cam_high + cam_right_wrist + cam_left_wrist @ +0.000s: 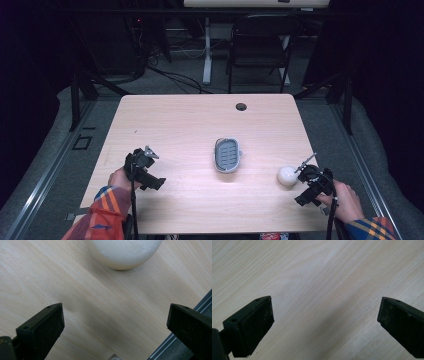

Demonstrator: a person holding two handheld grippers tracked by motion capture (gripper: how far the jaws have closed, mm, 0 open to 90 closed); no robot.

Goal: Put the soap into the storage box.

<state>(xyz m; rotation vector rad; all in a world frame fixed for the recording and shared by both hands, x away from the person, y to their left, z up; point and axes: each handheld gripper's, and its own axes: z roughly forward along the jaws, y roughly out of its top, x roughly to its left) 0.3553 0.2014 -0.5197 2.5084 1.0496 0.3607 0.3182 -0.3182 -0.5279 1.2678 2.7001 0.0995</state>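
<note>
A white ball (287, 175) rests on the wooden table (190, 125) near its right front edge. My right gripper (306, 172) sits just to the ball's right, open, with nothing between its jaws; in the right gripper view the ball (124, 253) lies just ahead of the spread jaws. A grey oval dish (227, 154) with a slotted bottom lies at the table's middle. My left gripper (146, 159) hovers at the front left, open above bare wood (319, 290), holding nothing.
A round cable hole (241, 106) is in the table's far right part. A black folding chair (260, 45) and a white desk leg (206, 50) stand beyond the table. Metal floor rails (180, 340) run beside the table's right edge.
</note>
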